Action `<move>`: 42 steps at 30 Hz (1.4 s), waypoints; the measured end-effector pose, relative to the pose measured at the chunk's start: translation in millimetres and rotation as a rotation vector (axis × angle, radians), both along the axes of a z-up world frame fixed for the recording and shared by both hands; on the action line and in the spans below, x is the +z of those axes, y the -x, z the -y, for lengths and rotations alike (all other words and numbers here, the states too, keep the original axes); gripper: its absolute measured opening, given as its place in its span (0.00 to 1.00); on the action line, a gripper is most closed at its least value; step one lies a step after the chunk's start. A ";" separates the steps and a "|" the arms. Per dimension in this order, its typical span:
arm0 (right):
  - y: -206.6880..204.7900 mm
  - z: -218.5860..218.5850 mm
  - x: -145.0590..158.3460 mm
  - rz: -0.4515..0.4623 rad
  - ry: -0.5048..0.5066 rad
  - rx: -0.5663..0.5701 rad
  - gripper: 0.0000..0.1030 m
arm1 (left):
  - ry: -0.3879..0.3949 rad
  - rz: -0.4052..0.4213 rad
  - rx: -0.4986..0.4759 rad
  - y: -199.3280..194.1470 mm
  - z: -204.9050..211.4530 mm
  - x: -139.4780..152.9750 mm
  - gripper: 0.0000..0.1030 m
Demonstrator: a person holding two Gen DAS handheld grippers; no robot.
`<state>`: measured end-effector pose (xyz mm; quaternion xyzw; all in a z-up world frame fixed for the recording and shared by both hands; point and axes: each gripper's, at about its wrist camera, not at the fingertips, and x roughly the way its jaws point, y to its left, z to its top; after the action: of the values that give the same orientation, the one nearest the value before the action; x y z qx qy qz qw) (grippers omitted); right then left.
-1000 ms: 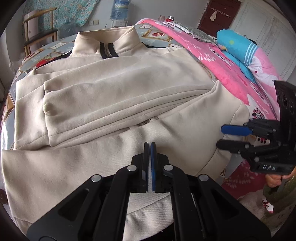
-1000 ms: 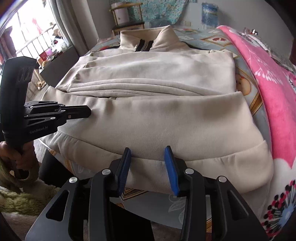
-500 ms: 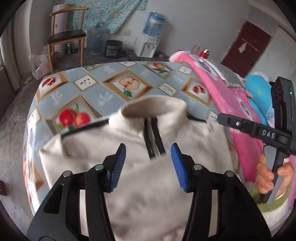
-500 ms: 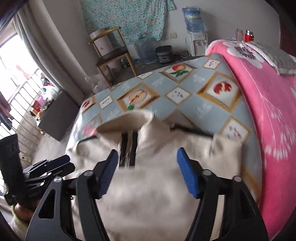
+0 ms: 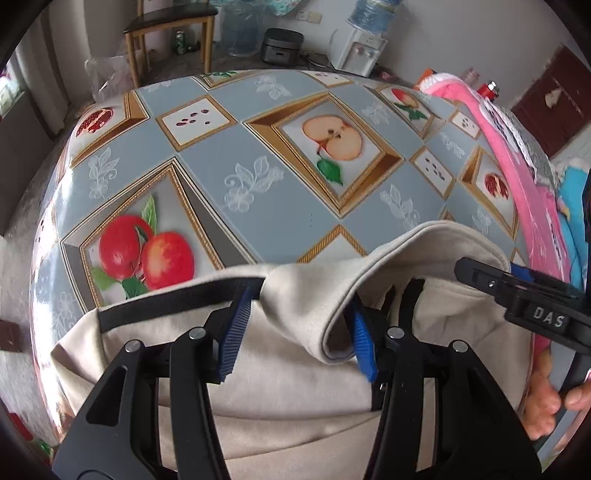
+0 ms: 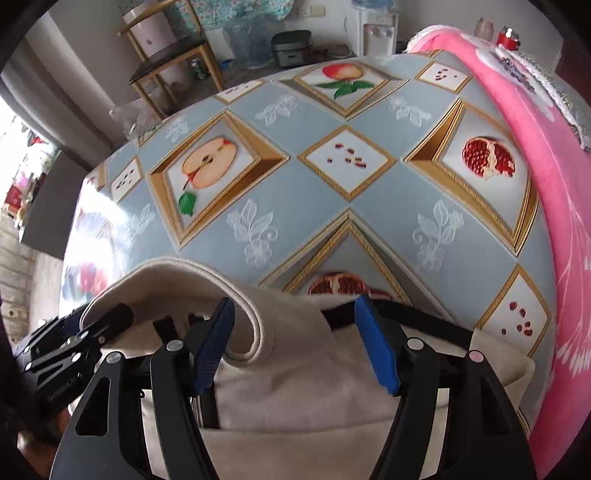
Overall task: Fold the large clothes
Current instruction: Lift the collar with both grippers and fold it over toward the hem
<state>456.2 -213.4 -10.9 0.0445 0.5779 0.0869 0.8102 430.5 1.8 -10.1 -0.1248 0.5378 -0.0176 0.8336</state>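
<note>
A cream zip jacket (image 5: 295,373) with black trim lies on the fruit-print tablecloth (image 5: 258,155). Its stand-up collar (image 5: 332,291) fills the near part of both views. My left gripper (image 5: 299,332) is open, its blue pads on either side of the left collar flap. My right gripper (image 6: 295,339) is open around the right collar flap (image 6: 258,325). The right gripper (image 5: 524,299) shows at the right of the left wrist view; the left gripper (image 6: 74,343) shows at the lower left of the right wrist view. The jacket's body is hidden below the fingers.
A pink blanket (image 6: 535,122) lies along the right side of the cloth. Beyond the far edge stand a wooden chair (image 5: 170,26), a water dispenser (image 5: 362,48) and a black cooker (image 5: 282,44) on the floor.
Both grippers moved from the jacket's hem up to its collar. The left gripper, shut a second ago, is open now. The collar now sits between the fingers of each gripper.
</note>
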 end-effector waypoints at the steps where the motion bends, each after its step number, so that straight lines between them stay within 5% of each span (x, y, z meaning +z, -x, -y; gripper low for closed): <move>1: 7.1 1.8 1.2 -0.011 -0.010 0.021 0.64 | -0.005 -0.001 -0.025 3.9 1.5 0.0 0.48; 10: 31.0 -15.8 -18.1 -0.050 0.088 0.160 0.64 | -0.064 -0.013 -0.138 12.4 17.8 -15.7 0.53; 16: 65.0 -18.7 -10.5 0.009 0.150 0.252 0.64 | -0.098 0.017 -0.231 35.7 19.4 -10.3 0.53; 24: 64.0 -3.8 -24.4 -0.004 0.114 0.212 0.69 | -0.140 0.026 -0.281 49.5 27.8 -14.8 0.53; 31: 68.0 0.3 -8.0 0.050 0.082 0.188 0.70 | -0.120 0.060 -0.207 33.6 29.3 -9.2 0.53; 36: 77.4 0.2 20.9 0.175 0.142 0.223 0.69 | -0.214 0.080 -0.314 48.7 37.8 -10.1 0.53; 42: 71.3 -2.3 64.9 0.298 0.008 0.290 0.70 | -0.225 0.072 -0.394 60.2 37.9 -16.9 0.53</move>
<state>384.9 -211.1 54.0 -0.0555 0.4523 0.2060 0.8660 370.3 -36.2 -26.9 0.0771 0.5204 -0.1245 0.8412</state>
